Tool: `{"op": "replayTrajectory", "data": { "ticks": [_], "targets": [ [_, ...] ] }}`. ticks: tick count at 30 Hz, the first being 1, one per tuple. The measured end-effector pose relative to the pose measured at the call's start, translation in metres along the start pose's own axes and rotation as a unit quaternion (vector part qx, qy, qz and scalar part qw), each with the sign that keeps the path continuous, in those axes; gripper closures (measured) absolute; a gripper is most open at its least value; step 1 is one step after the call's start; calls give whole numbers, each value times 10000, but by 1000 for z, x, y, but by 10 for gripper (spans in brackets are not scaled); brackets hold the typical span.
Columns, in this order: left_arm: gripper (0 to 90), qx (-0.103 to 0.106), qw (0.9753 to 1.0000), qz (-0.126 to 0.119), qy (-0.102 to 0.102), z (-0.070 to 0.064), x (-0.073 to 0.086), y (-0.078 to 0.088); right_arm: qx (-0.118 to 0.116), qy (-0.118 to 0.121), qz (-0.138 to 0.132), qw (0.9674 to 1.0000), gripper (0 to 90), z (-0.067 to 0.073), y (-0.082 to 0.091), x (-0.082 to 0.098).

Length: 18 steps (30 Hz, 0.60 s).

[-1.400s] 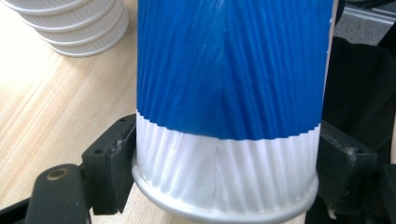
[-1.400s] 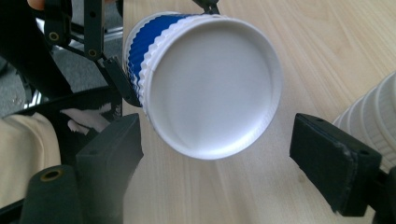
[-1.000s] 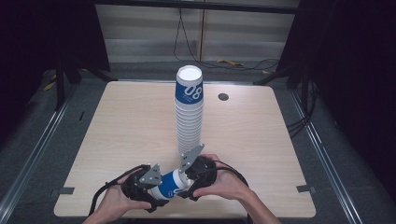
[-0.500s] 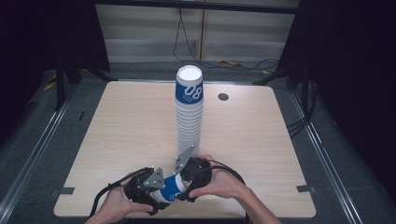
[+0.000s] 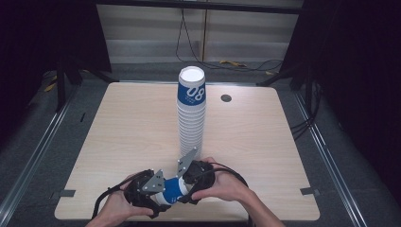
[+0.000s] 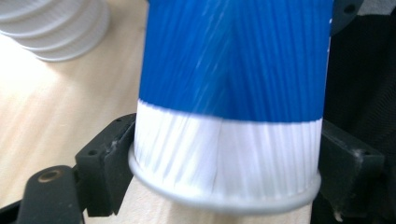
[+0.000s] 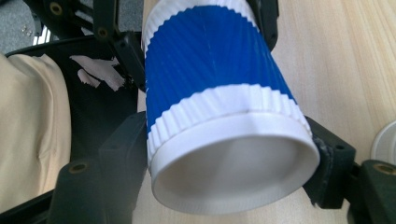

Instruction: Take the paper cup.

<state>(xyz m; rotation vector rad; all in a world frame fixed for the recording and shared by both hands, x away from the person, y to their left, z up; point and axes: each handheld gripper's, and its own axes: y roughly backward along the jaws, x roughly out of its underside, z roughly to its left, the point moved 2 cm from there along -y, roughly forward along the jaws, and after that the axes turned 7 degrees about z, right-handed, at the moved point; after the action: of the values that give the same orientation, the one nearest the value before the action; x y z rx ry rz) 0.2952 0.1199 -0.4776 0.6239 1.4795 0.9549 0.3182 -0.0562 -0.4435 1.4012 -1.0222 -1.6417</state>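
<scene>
A blue-and-white ribbed paper cup (image 5: 174, 189) lies on its side in the air just above the table's front edge, held between both grippers. My left gripper (image 5: 161, 193) is shut on its rim end; its fingers (image 6: 107, 158) press the white band of the cup (image 6: 233, 70). My right gripper (image 5: 187, 181) has just been closing on the base end of the cup (image 7: 215, 70), and its black fingers (image 7: 123, 154) now touch it on both sides. A tall stack of cups (image 5: 191, 118) stands at mid-table, right behind the grippers.
The light wooden table (image 5: 118, 132) has a small black round hole (image 5: 226, 98) at the back right. The bottom of the stack (image 6: 51, 28) is close to the left gripper. A dark floor with rails and cables surrounds the table.
The right gripper's jaws have closed in on the cup's base end. Both hands and the cup have kept their place near the front edge.
</scene>
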Motion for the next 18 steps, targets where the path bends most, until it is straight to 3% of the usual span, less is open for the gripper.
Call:
{"op": "replayTrajectory", "data": {
  "ticks": [5,9,12,18],
  "targets": [
    [159,19,9995,-262,186,5,5,5,34,-41,-23,10000,282,-1,3,1],
    [156,25,9993,-336,160,5,5,8,32,-55,-34,10000,283,-1,2,0],
    [156,18,9985,-523,167,5,4,10,20,-38,-21,10000,284,-2,2,0],
    [158,-36,9943,-1012,336,8,5,19,36,-120,-76,9999,283,-3,3,3]
  ]
}}
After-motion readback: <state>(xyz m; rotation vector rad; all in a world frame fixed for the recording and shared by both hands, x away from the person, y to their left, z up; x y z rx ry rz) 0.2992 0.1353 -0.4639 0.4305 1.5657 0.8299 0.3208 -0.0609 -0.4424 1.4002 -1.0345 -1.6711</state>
